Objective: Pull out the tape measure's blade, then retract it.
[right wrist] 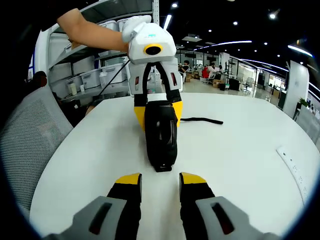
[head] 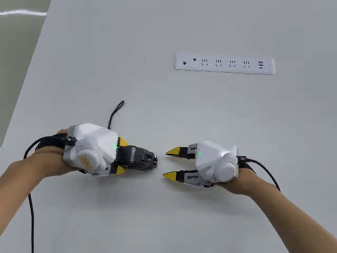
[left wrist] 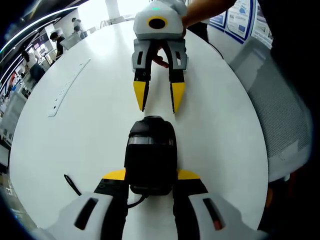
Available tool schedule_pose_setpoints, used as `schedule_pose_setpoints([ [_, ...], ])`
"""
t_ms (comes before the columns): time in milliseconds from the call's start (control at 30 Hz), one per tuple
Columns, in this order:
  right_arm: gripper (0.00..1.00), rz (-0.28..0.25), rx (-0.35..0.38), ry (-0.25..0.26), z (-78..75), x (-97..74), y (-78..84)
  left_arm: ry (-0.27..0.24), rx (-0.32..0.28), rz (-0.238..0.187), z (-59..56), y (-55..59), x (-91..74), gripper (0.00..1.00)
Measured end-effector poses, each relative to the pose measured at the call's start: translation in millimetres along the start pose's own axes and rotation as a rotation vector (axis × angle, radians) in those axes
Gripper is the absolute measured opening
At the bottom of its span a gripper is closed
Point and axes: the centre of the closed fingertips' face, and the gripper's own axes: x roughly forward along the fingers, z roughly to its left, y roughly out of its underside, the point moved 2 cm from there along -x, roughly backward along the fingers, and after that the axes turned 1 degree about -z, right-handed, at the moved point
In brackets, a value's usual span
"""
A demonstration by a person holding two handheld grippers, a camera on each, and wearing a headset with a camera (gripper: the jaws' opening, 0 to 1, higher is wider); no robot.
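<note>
Tape measure (head: 138, 157) clenched in left gripper (head: 122, 156), right gripper (head: 166, 164) released; head view: power strip (head: 224, 64).

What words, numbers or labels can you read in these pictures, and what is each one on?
No text here can be read.
On the tape measure: a black case with no legible label or numbers.
On the power strip: the marks by the sockets are too small to read.
On the posters in the background of the left gripper view: the print is blurred and unreadable.
</note>
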Motion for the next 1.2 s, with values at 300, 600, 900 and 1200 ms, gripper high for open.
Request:
schedule_pose_setpoints([
  [300,0.24,0.005,0.010,-0.006,-0.3,11.7,-0.6,-0.014,-0.013,-0.013,0.0,0.0,-0.8,0.29],
  [600,0.18,0.013,0.002,-0.003,-0.3,19.6,-0.6,-0.029,-0.021,-0.016,-0.1,-0.2,-0.6,0.28],
  [900,0.16,-0.001,-0.027,0.002,-3.1,21.6,-6.5,-0.032,-0.023,-0.022,-0.1,-0.2,-0.5,0.28],
  [1200,0.14,-0.012,-0.042,-0.014,-3.1,23.3,-6.8,-0.032,-0.018,-0.025,-0.1,0.3,-0.3,0.28],
])
